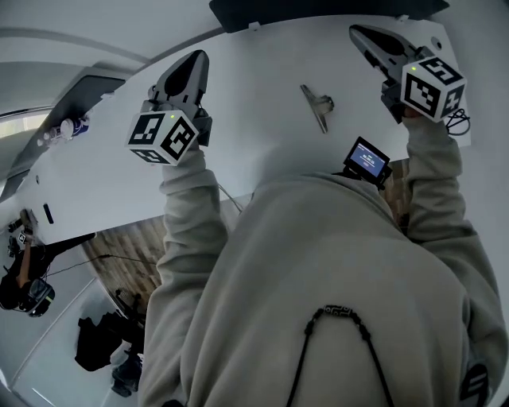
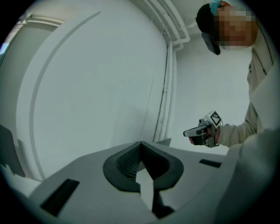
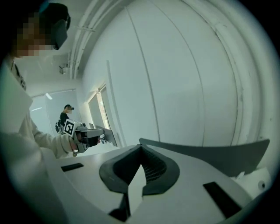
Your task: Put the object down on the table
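Observation:
A small grey metal clip lies on the white table, between my two grippers and apart from both. In the head view my left gripper is held up over the table's left part, its jaws together and holding nothing. My right gripper is up at the far right, jaws likewise together and bare. In the left gripper view the left gripper points at a white wall, with the right gripper off to its right. In the right gripper view the right gripper also faces a wall, and the left gripper shows at the left.
A small device with a lit screen sits at the table's near edge. A loop of dark cord lies by the right hand. A dark screen stands at the table's far side. Another person stands in the background.

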The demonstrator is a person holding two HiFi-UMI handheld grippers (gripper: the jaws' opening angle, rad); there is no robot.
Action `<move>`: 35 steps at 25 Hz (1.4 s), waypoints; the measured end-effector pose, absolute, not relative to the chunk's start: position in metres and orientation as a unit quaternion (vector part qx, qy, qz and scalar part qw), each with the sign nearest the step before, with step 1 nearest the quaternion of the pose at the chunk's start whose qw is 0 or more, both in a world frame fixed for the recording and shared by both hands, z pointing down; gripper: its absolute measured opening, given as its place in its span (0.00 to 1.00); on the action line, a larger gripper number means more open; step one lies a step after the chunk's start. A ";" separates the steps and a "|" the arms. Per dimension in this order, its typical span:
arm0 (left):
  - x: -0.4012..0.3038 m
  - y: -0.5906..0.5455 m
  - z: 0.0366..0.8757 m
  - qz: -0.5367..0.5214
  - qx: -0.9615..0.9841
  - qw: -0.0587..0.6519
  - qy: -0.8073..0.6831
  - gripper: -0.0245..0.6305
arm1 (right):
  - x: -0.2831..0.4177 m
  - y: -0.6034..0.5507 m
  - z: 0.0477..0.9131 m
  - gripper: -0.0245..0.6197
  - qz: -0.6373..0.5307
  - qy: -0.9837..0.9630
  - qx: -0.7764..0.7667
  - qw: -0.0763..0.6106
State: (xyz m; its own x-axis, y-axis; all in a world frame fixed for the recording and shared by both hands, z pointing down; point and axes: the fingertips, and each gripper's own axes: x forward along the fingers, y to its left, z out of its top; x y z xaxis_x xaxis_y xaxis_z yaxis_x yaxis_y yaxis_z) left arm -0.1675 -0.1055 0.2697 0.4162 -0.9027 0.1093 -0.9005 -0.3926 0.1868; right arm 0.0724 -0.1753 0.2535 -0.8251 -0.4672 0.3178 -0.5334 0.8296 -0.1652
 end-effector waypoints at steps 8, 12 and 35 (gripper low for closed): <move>-0.138 -0.101 0.179 -0.040 0.857 0.042 -0.513 0.04 | 0.060 -0.141 0.140 0.07 0.021 -0.965 0.252 0.067; -0.120 -0.094 0.152 -0.033 0.866 0.011 -0.499 0.04 | 0.058 -0.128 0.116 0.07 -0.011 -0.967 0.249 0.057; -0.110 -0.091 0.154 -0.014 0.871 -0.014 -0.490 0.04 | 0.056 -0.127 0.137 0.07 -0.004 -0.968 0.236 0.085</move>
State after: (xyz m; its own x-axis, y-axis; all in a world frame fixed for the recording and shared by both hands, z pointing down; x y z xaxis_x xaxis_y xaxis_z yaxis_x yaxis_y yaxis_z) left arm -0.1095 -0.0911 0.1541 0.5191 -0.8539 -0.0383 -0.8546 -0.5191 -0.0099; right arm 0.0556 -0.1271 0.1375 -0.8738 -0.4583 0.1627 -0.4570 0.8882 0.0476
